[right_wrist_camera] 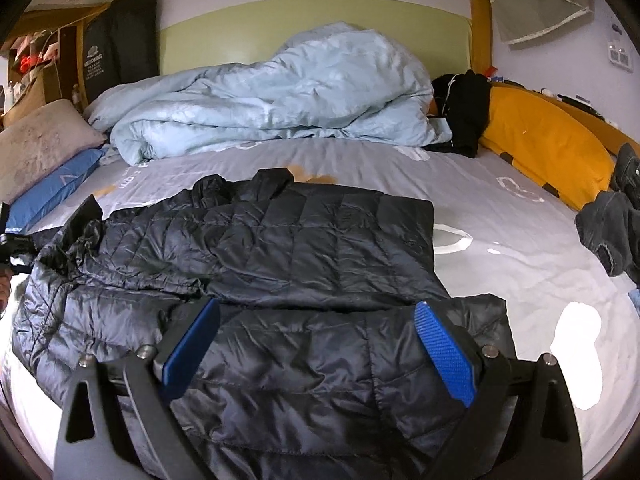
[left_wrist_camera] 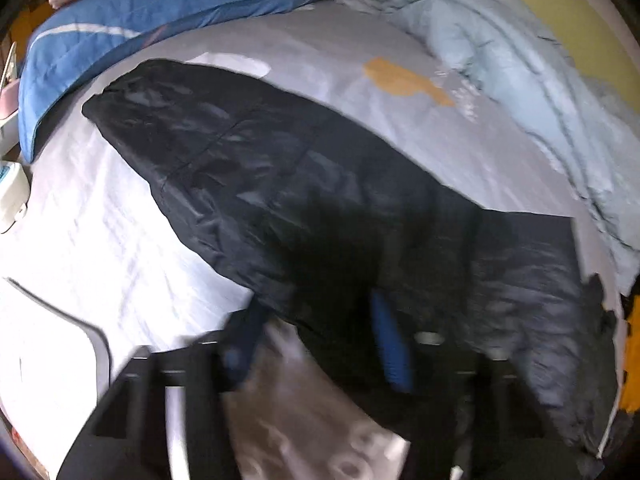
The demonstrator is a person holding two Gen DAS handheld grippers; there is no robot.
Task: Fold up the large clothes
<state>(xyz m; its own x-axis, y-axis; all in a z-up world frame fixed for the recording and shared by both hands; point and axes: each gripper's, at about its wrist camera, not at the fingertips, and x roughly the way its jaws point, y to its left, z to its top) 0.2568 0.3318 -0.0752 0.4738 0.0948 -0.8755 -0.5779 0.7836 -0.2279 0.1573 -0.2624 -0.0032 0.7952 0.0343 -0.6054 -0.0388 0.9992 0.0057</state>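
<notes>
A black quilted puffer jacket point(right_wrist_camera: 280, 248) lies spread on the grey bed sheet point(right_wrist_camera: 500, 248), with one part folded over the body. In the right wrist view my right gripper point(right_wrist_camera: 318, 306) hangs open just above the jacket's near portion, its blue pads point(right_wrist_camera: 444, 356) wide apart and gripping nothing. The left wrist view is blurred. There my left gripper point(left_wrist_camera: 316, 304) points steeply down at the jacket point(left_wrist_camera: 280, 184), its jaws narrowed with the jacket's near edge between the blue fingers point(left_wrist_camera: 390, 348). Whether the pads press on the fabric is not visible.
A bunched light-blue duvet point(right_wrist_camera: 280, 96) fills the head of the bed. A blue pillow point(right_wrist_camera: 52, 188) and a grey pillow point(right_wrist_camera: 40, 140) lie at the left. A yellow cushion point(right_wrist_camera: 548, 144) and dark clothes point(right_wrist_camera: 608, 224) line the right side.
</notes>
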